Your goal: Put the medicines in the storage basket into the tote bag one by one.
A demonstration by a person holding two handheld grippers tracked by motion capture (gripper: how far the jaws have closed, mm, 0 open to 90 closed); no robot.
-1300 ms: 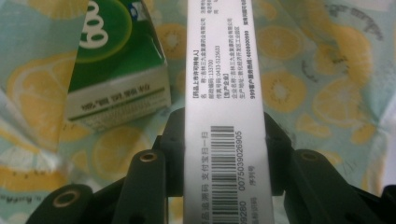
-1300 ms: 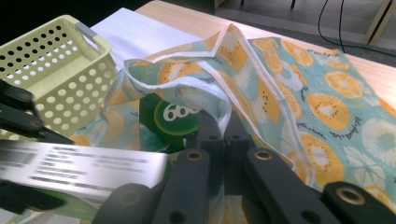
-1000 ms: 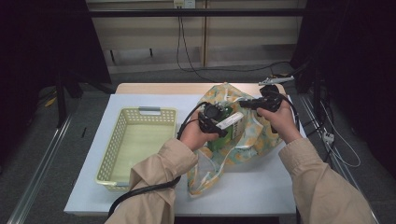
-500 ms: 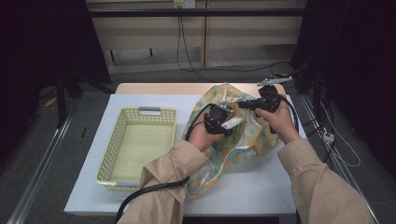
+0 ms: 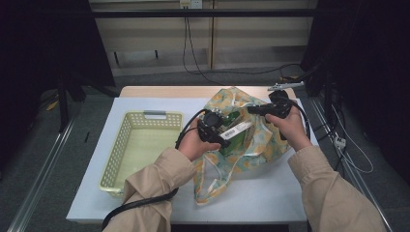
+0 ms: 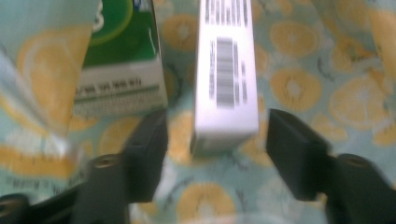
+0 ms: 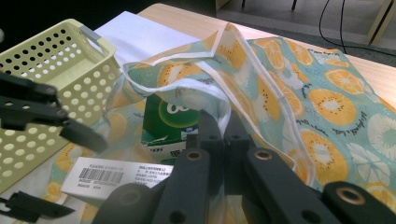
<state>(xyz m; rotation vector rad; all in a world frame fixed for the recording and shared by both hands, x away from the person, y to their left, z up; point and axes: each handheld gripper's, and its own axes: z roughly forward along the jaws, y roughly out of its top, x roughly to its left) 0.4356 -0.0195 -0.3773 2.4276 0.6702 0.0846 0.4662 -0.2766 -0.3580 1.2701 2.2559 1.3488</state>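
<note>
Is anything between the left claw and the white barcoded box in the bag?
Nothing visible. The left claw is open, its jaws either side of the white box end with clear gaps. The green carton lies beside it, outside the jaws.

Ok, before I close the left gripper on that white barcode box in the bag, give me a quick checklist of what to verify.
1. White box sits between the left gripper jaws: ok, one jaw on either side with gaps.
2. Left gripper open: ok.
3. Green carton clear of the jaws: not ok, its corner is close beside one jaw.
4. Bag mouth held open: ok, the right gripper is shut on the bag's white rim.
5. Bag fabric clear of the left jaws: cannot tell, fabric lies right behind them.
6. Basket ready to receive: ok, it stands beside the bag with nothing in it.
</note>
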